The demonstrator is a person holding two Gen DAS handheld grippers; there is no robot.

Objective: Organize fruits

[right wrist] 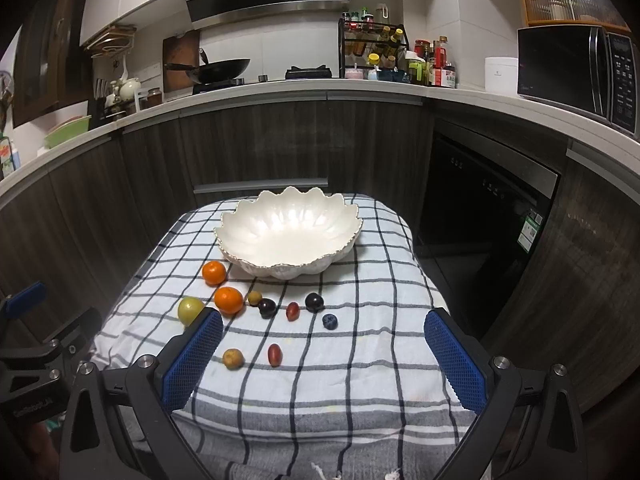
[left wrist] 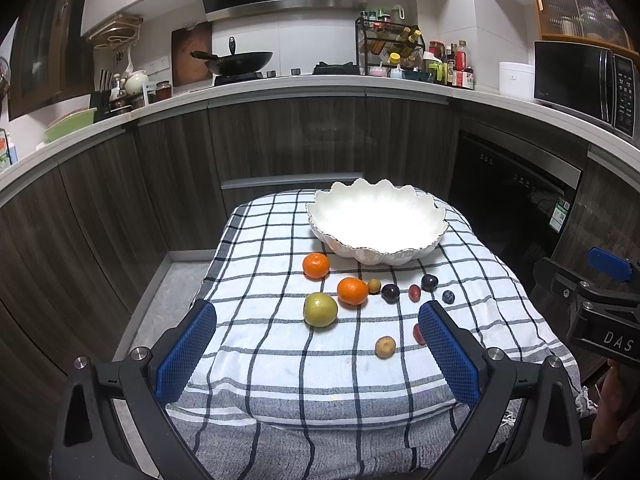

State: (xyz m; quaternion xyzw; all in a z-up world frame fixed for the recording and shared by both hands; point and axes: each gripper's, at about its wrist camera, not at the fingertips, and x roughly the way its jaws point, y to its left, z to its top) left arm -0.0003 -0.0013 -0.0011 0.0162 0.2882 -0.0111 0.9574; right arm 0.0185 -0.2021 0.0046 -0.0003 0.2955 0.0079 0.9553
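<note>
Currently both grippers, left (left wrist: 316,340) and right (right wrist: 324,344), are hovering spread wide and empty; fruits are lying mid-cloth before the bowl (right wrist: 236,236), the apple (left wrist: 320,309) sitting nearer the left.

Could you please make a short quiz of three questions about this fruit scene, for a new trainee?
1. True or false: the white bowl already holds some fruit.
2. How many oranges lie on the checked cloth?
3. Which fruit lies nearest the right gripper side of the row: A) the green apple, B) the blueberry, C) an orange?

Key
1. False: the bowl is empty, and all fruit lies on the cloth in front of it.
2. Two, close to each other, left of the small dark fruits.
3. B. The apple is at the other end, towards the left gripper. Both grippers are open and hold nothing.
</note>
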